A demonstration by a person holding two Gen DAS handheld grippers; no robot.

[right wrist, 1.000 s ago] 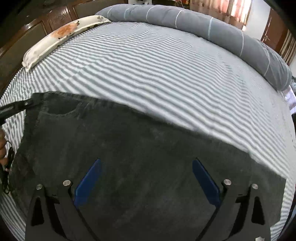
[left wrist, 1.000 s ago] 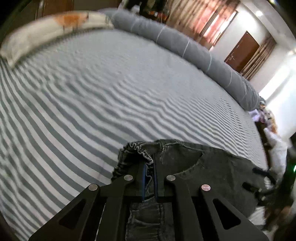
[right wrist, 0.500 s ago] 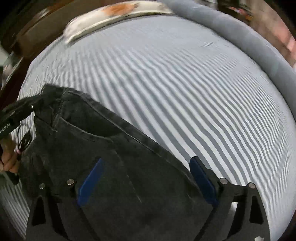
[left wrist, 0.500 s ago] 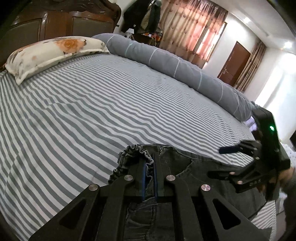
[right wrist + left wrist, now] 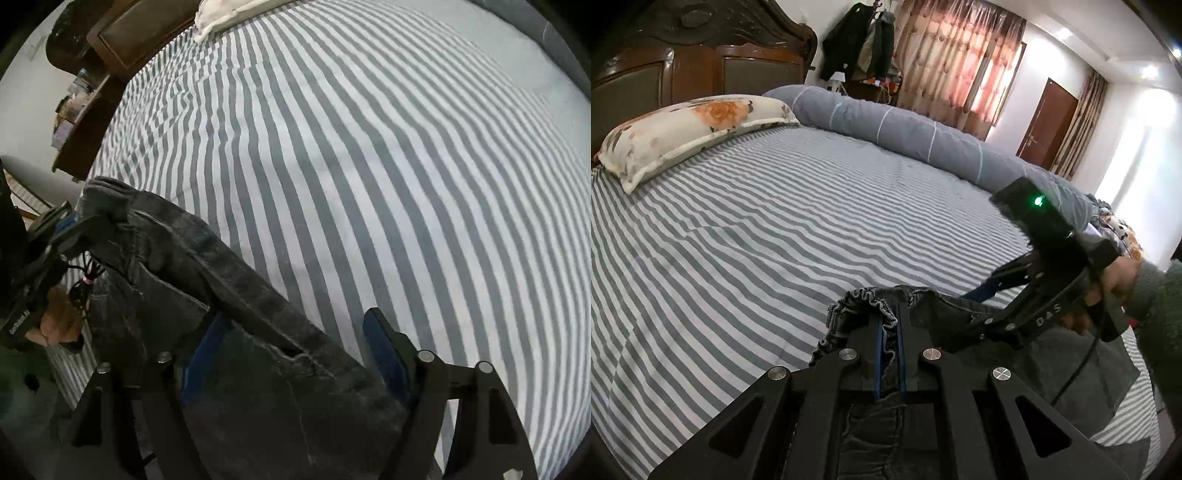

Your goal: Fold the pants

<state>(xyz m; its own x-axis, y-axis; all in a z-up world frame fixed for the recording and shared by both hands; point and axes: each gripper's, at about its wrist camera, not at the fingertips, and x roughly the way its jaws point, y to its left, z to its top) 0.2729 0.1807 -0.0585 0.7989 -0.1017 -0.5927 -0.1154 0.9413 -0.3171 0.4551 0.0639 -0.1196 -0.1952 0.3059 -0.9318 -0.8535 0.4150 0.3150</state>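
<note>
Pants (image 5: 960,314): dark washed denim, matt, coarse weave, ruched elastic waistband. Bed sheet (image 5: 757,229): grey-white striped cloth, soft, matt. Pillow (image 5: 690,125): floral cloth. Rolled duvet (image 5: 923,136): grey cloth, matt. Headboard (image 5: 701,48): carved dark wood, glossy varnish. Left gripper (image 5: 889,328): matt black plastic, shiny metal screws, blue pads. Curtains (image 5: 960,62): patterned cloth.

Dark grey denim pants (image 5: 960,317), waistband bunched, on striped bed.

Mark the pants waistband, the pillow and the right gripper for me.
pants waistband (image 5: 866,306), left wrist view, on the gathered elastic edge.
pillow (image 5: 690,129), left wrist view, on its floral top.
right gripper (image 5: 291,347), right wrist view, between its fingertips.
</note>
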